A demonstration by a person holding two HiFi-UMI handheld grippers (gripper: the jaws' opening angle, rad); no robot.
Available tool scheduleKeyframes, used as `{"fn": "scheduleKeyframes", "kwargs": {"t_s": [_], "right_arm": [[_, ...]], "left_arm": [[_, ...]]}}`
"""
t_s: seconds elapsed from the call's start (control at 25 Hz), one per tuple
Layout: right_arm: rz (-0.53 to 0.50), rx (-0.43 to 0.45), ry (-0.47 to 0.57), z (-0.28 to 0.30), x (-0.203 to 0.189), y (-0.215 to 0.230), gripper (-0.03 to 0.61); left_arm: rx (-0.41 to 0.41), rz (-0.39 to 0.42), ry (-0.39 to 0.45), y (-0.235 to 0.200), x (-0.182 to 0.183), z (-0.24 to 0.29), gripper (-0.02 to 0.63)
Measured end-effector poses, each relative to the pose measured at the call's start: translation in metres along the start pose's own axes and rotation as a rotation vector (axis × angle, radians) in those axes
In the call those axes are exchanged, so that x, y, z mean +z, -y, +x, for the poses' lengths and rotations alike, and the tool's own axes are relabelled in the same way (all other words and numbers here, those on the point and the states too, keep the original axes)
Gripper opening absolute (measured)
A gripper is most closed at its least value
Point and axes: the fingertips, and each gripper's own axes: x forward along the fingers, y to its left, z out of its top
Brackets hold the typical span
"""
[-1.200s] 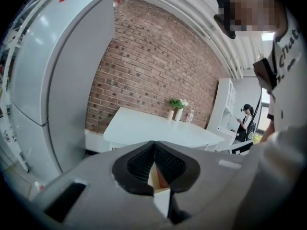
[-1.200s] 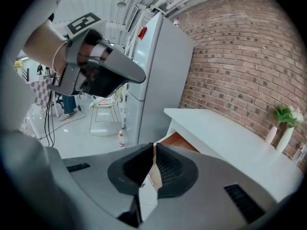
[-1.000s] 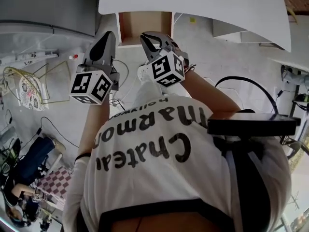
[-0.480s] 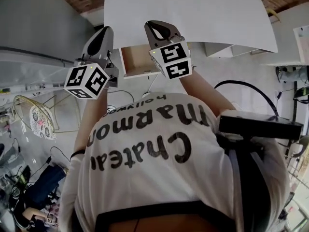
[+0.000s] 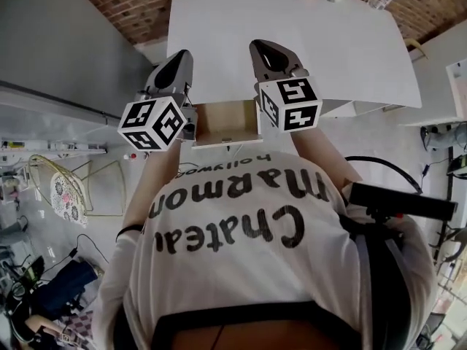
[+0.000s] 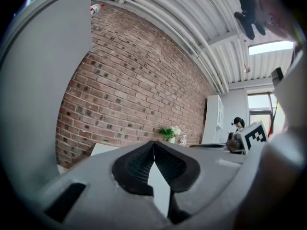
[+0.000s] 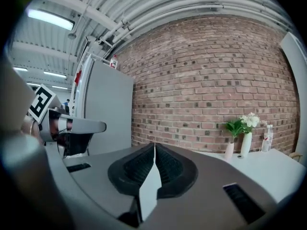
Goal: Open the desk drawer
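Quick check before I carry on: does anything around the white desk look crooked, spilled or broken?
Nothing stands out. The light wooden drawer sits pulled out straight under the white desk top, the tall white flower vase stands upright on it, and the left gripper and right gripper are shut, holding nothing.

From the head: high up, facing steeply down over a white shirt (image 5: 241, 224) onto the left tool (image 5: 179, 58), the right tool (image 5: 271, 49) and the desk (image 5: 292, 42). From each tool: low and close behind its own meeting jaws, facing level across the desk toward the brick wall (image 7: 206, 80). Shared by both tool views: wall, flower vases (image 7: 242, 140), the other tool at the inner edge. Shared with the head view: desk, wall, vases.
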Motion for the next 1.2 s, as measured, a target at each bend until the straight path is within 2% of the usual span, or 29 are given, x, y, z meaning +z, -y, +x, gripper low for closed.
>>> {"fn": "scheduleKeyframes", "kwargs": {"t_s": [0.12, 0.24, 0.44, 0.56, 1.0, 1.2], "right_arm": [[-0.026, 0.039, -0.087, 0.005, -0.020, 0.016, 0.020], [-0.010, 0.076, -0.134, 0.009, -0.029, 0.037, 0.020], [0.093, 0.160, -0.128, 0.006, -0.036, 0.051, 0.014], [0.094, 0.206, -0.131, 0.006, -0.038, 0.053, 0.014], [-0.012, 0.227, -0.166, 0.000, -0.048, 0.042, 0.014], [0.007, 0.225, -0.173, -0.001, -0.053, 0.037, 0.014]], "left_arm": [[0.084, -0.010, 0.017, 0.003, -0.005, 0.005, 0.016], [0.158, -0.026, 0.021, 0.009, -0.015, 0.006, 0.016], [0.255, -0.043, 0.000, 0.019, -0.040, -0.005, 0.017], [0.302, -0.040, 0.006, 0.022, -0.043, -0.009, 0.017], [0.387, -0.035, -0.002, 0.017, -0.048, -0.038, 0.017], [0.383, -0.018, 0.000, 0.016, -0.044, -0.042, 0.017]]}}
